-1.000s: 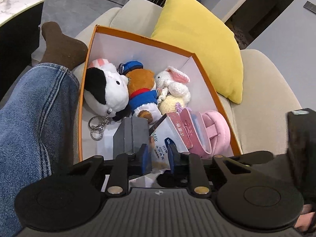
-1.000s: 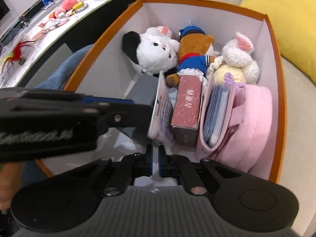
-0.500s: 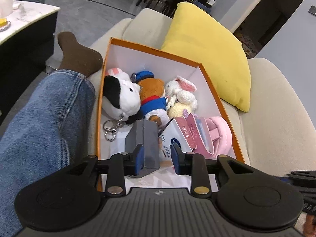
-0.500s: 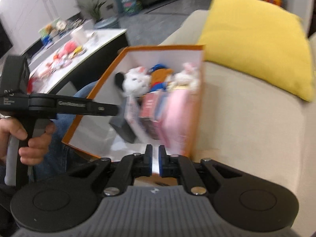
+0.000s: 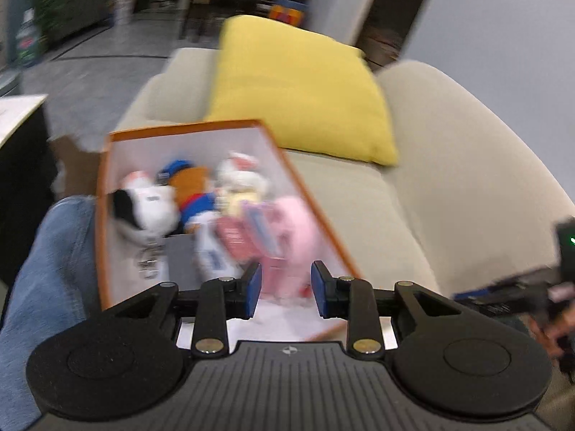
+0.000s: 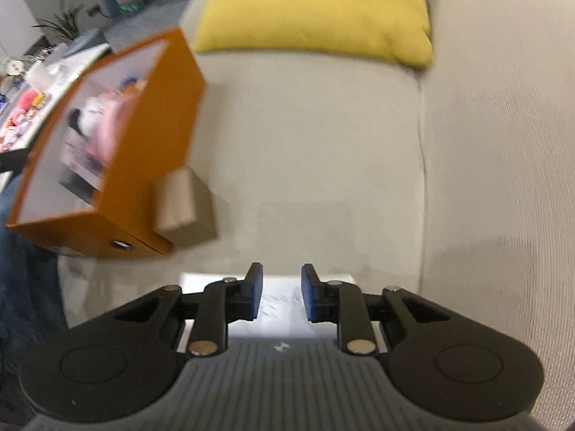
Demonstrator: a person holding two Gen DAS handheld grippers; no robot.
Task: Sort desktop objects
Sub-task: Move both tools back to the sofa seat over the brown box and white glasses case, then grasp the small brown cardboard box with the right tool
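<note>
A: Where's the orange box [image 5: 107,215]?
B: On the beige sofa [image 6: 323,143], against a denim-clad leg [image 5: 46,258], packed with plush toys [image 5: 143,208] and cartons.
A: The grippers?
B: The left gripper [image 5: 284,289] is partly open, empty. The right gripper [image 6: 282,296] is opening, empty, over a white sheet [image 6: 276,309]; probably the next pickup, needing a flat pinch.
A: Obstacles?
B: A tan block [image 6: 183,208] beside the box; a yellow cushion [image 6: 316,10] well behind.

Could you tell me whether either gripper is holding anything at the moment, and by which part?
Nothing is held. The left gripper stands open above the orange box; the right gripper is opening, empty, over white paper.
</note>
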